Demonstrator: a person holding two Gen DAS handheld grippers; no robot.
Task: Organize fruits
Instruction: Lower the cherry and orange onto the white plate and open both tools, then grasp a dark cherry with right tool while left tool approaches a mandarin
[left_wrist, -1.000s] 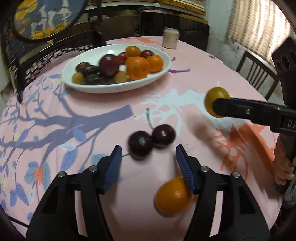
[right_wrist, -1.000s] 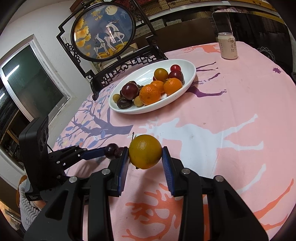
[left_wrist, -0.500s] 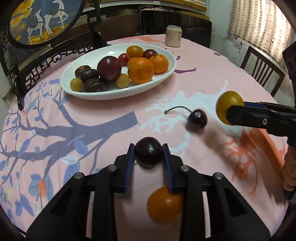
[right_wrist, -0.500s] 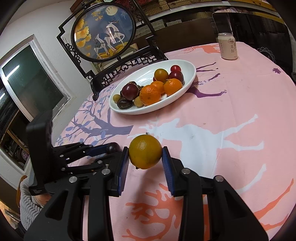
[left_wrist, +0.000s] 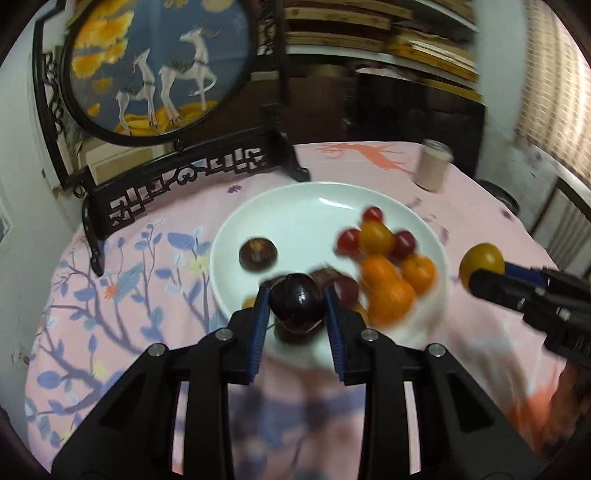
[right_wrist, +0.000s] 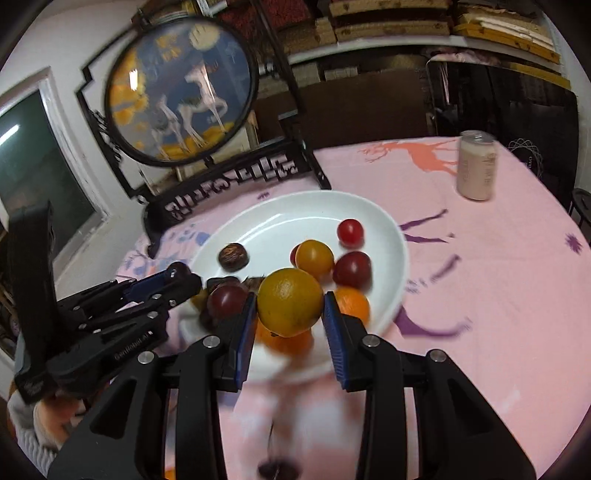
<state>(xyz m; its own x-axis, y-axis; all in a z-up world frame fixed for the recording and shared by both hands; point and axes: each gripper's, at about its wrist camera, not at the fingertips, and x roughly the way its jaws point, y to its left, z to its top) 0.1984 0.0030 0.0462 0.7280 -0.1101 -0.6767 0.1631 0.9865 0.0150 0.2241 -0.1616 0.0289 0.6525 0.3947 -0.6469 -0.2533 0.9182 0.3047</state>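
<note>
On my left wrist view, the deer screen (left_wrist: 155, 70) stands at the far left edge of the pink tablecloth (left_wrist: 155, 295). My left gripper (left_wrist: 295, 306) is clamped on a dark cherry (left_wrist: 296, 301), held over the near rim of the white bowl (left_wrist: 295, 206). The cherry and my fingers hide the fruit right behind them; I can only catch slivers of something dark and something yellow there. A brown chestnut-like piece (left_wrist: 258, 254) sits alone in the bowl's left half. To its right the pile of oranges (left_wrist: 388, 291) and small red fruits is smeared by motion blur, so I cannot count them. Further right, my right gripper (right_wrist: 290, 314) grips a yellow-green citrus (right_wrist: 290, 302) over the bowl's near edge, covering part of the oranges beneath. A can (right_wrist: 476, 170) stands far right on the cloth. At the bottom edge of the right view, a dark blurred fruit (right_wrist: 277, 469) is partly cut off.
</note>
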